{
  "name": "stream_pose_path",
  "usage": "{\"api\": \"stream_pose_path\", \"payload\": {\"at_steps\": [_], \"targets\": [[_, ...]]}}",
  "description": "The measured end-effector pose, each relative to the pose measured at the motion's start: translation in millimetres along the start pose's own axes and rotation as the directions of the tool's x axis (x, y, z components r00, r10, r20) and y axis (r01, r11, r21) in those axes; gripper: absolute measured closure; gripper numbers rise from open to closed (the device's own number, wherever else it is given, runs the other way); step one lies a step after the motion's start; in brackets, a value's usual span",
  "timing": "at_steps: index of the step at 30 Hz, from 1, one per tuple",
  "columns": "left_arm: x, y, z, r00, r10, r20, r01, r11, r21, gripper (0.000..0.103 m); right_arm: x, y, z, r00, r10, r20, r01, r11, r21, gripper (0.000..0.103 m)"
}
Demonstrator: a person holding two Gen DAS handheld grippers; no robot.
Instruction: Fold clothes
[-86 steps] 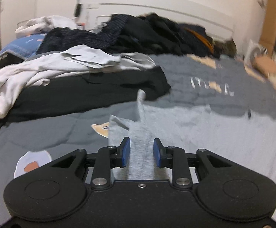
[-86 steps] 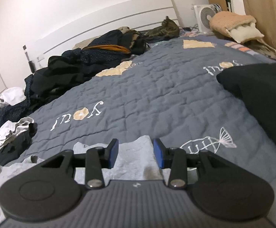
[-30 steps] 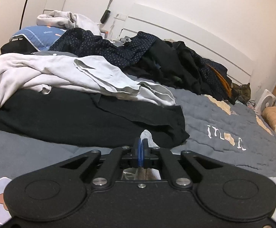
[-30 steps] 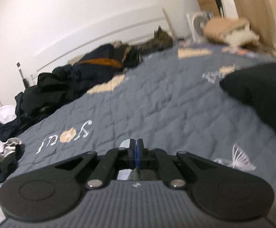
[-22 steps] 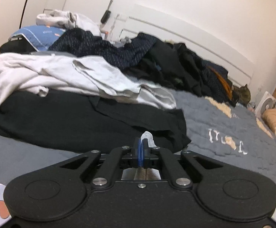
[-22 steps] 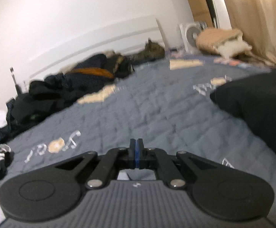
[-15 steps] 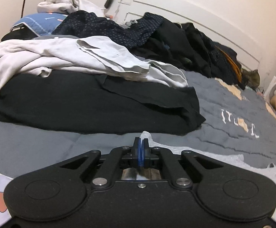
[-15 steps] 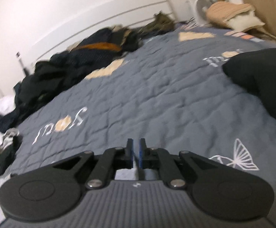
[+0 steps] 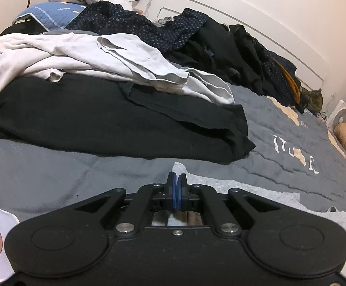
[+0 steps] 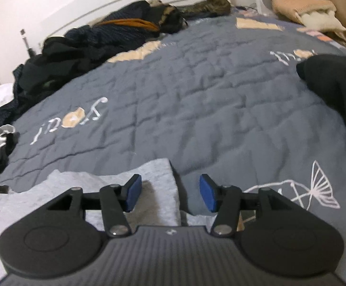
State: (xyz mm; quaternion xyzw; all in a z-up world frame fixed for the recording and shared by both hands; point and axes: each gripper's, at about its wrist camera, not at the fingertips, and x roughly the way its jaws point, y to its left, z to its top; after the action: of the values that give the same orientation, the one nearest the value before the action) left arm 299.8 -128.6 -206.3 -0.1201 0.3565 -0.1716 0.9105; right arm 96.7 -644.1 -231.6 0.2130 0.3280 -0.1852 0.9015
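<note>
The grey garment [image 10: 158, 174] lies flat on the bed [image 10: 196, 100], at the near edge of the grey-blue quilt. Its far edge runs crosswise just ahead of both grippers, so its long axis seems to go side to side, though most of it is hidden under the tools. One corner juts away toward the headboard [image 9: 280, 33].

The left gripper [image 9: 177, 187] has its fingers pressed together, pinching a small peak of the grey cloth that sticks up past the tips. The right gripper [image 10: 170, 191] has just been opening: its blue fingers [image 10: 132, 191] stand spread, with the garment's corner lying loose between them and touching neither.

Beyond the garment's right half the quilt is bare and open a long way toward the headboard. Beyond its left half, room is tight: a folded black garment [image 9: 101, 124] sits close, with pale clothes [image 9: 82, 57] heaped on top. A dark pile [image 10: 94, 40] lines the headboard. Another black piece [image 10: 335, 90] lies off to the right, well apart from the grey one.
</note>
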Motion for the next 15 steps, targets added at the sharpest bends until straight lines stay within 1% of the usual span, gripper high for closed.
{"api": "stream_pose_path", "payload": {"at_steps": [1,2,3,4,6,8,11,15], "targets": [[0,0,0,1.0,-0.001,0.0,0.001,1.0,0.0,0.101,1,0,-1,1.0,0.0,0.006,0.0,1.0,0.0,0.059],[1,0,-1,1.0,-0.005,0.0,0.005,1.0,0.001,0.101,1,1,-2,1.0,0.004,0.011,-0.004,1.0,-0.003,0.077],[2,0,-1,1.0,-0.01,0.0,0.01,1.0,0.003,0.101,1,1,-2,1.0,0.014,0.007,-0.014,1.0,-0.004,0.099],[2,0,-1,1.0,-0.012,0.005,0.012,1.0,0.003,0.102,2,1,-2,1.0,0.023,0.004,-0.023,1.0,-0.003,0.101],[0,-1,-1,1.0,-0.012,0.026,0.012,1.0,0.002,0.102,-1,1,-1,0.999,0.035,0.026,-0.035,0.999,0.01,0.102],[-4,-1,1,0.998,-0.011,0.056,0.011,1.0,-0.006,0.102,-8,-3,1,0.996,0.044,0.078,-0.048,0.998,0.048,0.103],[-14,-5,10,0.993,-0.037,0.116,0.039,0.999,-0.015,0.103,-20,-11,9,0.986,0.059,0.155,-0.078,0.99,0.12,0.103],[-18,-16,16,0.987,-0.05,0.152,0.051,0.999,-0.001,0.103,-26,-9,15,0.976,0.055,0.211,-0.084,0.988,0.131,0.103]]}}
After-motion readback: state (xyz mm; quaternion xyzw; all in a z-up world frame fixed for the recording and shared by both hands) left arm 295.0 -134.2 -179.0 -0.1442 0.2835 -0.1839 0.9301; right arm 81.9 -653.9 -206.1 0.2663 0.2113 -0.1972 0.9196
